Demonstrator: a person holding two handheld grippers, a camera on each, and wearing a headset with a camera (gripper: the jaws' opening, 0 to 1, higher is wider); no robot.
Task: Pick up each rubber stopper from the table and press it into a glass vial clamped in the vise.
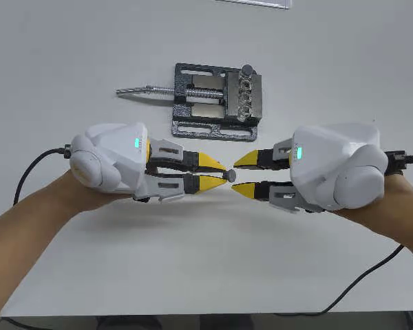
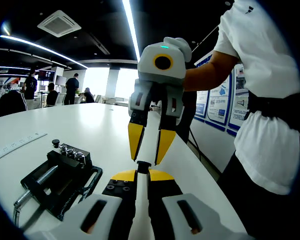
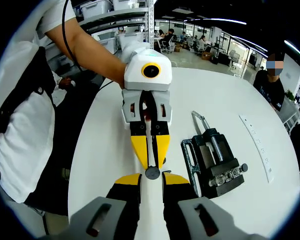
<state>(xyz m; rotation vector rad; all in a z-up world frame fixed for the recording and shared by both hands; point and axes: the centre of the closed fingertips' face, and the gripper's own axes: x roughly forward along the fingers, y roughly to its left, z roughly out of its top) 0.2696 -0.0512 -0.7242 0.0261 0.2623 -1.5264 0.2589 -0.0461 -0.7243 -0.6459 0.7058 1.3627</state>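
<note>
White table [image 1: 69, 62], vise [image 1: 217, 102] on it; open-plan office [image 3: 190, 42], ceiling strip lights [image 2: 130, 20].

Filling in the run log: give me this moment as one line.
left gripper: shut on rubber stopper | right gripper: open, facing it | vise: holding glass vials

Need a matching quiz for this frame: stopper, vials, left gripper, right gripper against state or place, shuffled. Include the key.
1 stopper
2 vials
3 right gripper
4 left gripper

A jaws apart
B clamped in a row in the vise
C shut
D pinched between two yellow tips

Pairs: 1-D, 2-B, 3-A, 4-C
</note>
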